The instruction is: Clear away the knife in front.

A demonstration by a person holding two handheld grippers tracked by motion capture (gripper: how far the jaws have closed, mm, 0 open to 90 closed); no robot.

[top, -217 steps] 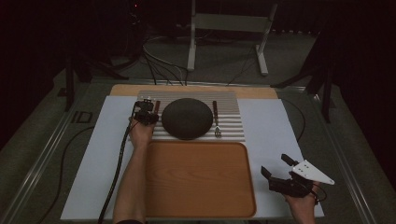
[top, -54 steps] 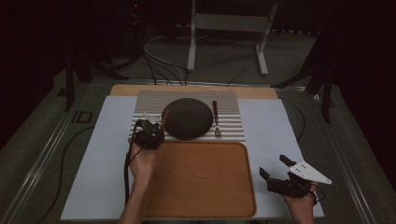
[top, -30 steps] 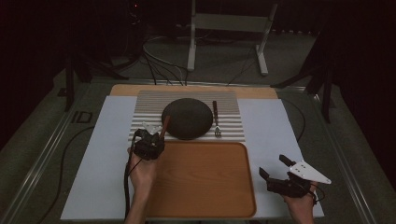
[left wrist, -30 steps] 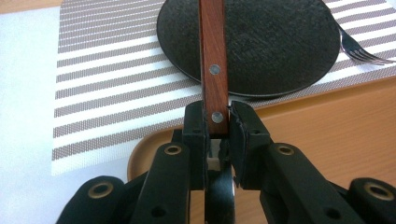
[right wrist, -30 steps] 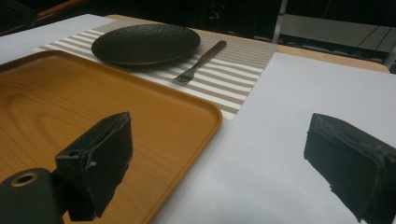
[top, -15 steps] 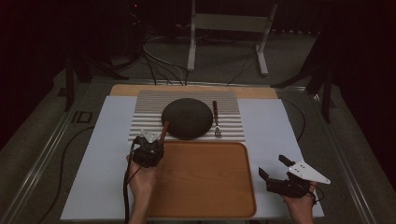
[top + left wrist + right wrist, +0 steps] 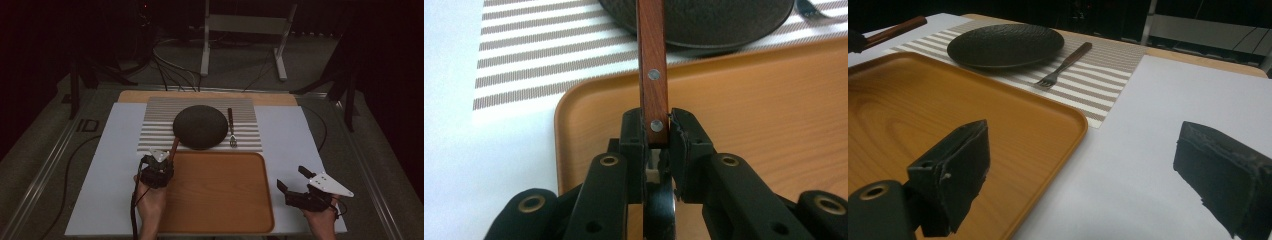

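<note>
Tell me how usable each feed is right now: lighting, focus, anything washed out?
High view: dim, surroundings nearly black, yet the tray and dark plate read clearly. Left gripper view: bright and sharp on the wooden handle clamped in the left gripper; white table surface nearly washed out. Right gripper view: the right gripper open, near jaws slightly soft, fork sharp.

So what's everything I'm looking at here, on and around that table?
Tray: one, orange wood-grain, near middle of the table.
Striped mat: one, beige and white, behind the tray.
Plate: one, dark, round, on the mat.
Fork: one, wooden handle, on the mat right of the plate.
Wooden-handled utensil: one, reddish brown with rivets, its far end hidden, held over the tray's left corner.
White board: one, under everything.
Metal stand: one, pale, on the floor beyond.
Cables: several, dark, on the floor.
Left gripper: black, clamped on the utensil.
Right gripper: black, open, right of the tray.
</note>
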